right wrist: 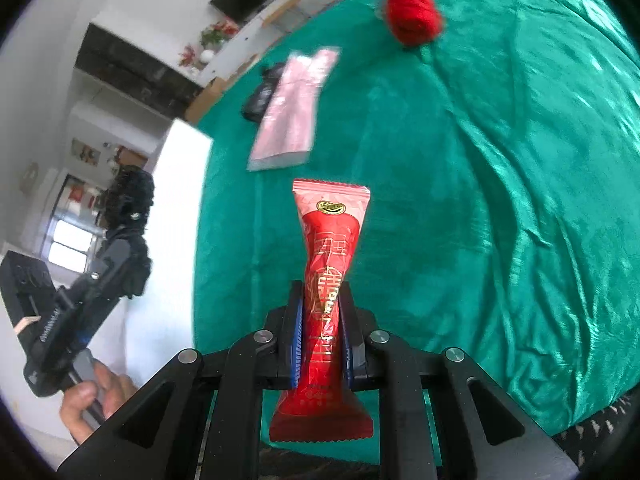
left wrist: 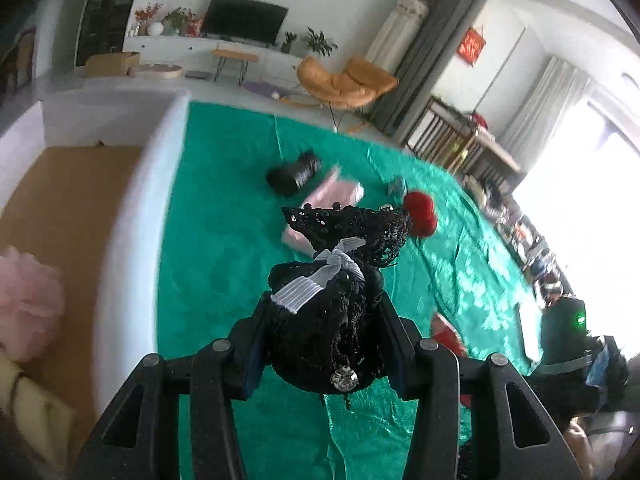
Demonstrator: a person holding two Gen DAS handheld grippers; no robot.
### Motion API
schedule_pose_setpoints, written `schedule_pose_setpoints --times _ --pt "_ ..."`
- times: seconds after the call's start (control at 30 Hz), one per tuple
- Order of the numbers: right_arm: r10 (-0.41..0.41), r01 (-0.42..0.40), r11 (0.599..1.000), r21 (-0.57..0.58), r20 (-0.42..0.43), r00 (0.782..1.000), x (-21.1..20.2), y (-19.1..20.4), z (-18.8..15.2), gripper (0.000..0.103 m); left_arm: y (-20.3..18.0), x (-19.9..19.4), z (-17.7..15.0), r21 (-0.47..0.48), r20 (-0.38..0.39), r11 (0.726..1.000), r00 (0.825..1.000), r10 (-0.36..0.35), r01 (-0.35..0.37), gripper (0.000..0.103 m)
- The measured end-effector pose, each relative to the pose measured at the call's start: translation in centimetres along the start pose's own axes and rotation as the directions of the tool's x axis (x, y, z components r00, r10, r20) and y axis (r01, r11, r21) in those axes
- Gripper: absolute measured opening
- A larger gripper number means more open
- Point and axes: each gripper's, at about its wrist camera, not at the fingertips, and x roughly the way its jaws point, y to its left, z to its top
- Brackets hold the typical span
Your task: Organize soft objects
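Note:
My left gripper [left wrist: 320,312] is shut on a black lace pouch [left wrist: 324,328] with a grey ribbon bow, held above the green cloth [left wrist: 224,240]; it also shows in the right wrist view [right wrist: 128,216]. My right gripper [right wrist: 320,304] is shut on a red foil packet [right wrist: 326,280], upright between the jaws above the cloth [right wrist: 480,200]. On the cloth lie a pink packet [right wrist: 294,108], a red yarn ball [right wrist: 412,14] and a black roll [right wrist: 262,96]. In the left wrist view they show too: the pink packet [left wrist: 332,196], the yarn ball [left wrist: 420,214], the black roll [left wrist: 294,174].
A white box [left wrist: 132,208] with a brown floor stands left of the cloth, holding a pink puff [left wrist: 28,300] and a cream item [left wrist: 28,404]. Beyond the table are an orange chair [left wrist: 344,80] and a TV cabinet [left wrist: 208,48].

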Motion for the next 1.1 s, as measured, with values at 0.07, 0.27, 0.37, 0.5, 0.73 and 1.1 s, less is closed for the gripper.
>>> schedule_pose_setpoints --times 0.07,0.27,0.37,0.5,0.73,1.1 --pt "0.014 -0.014 0.999 -0.043 -0.004 1.0 -0.1 2.2 0.4 0.017 1.1 -2.4 0.9 -0.008 0.041 1.0 0.999 0.017 -0.017 0.048" --pt "0.12 -0.123 0.972 -0.201 -0.029 0.992 0.6 12.3 1.8 0.017 7.3 -9.7 3.5 -0.079 0.131 0.986 0.979 0.154 -0.144 0.048" --pt "0.189 -0.207 0.937 -0.281 -0.091 0.978 2.7 18.8 1.4 0.017 11.2 -12.6 4.0 -0.106 0.151 0.959 0.949 0.278 -0.264 0.048" --pt "0.277 -0.327 0.886 -0.329 -0.192 0.942 5.9 26.4 0.0 0.017 17.0 -15.1 3.2 -0.192 0.103 0.898 0.902 0.419 -0.395 0.056" --pt "0.22 -0.29 0.849 -0.443 -0.203 0.954 11.2 33.7 -3.7 0.078 25.0 -15.6 -0.6 -0.31 -0.051 0.768 0.817 0.575 -0.56 0.096" --pt "-0.062 0.145 0.881 -0.451 0.193 0.979 6.9 20.5 -0.4 0.078 19.3 -14.8 0.2 -0.31 0.115 0.826 0.844 0.525 -0.471 0.096"
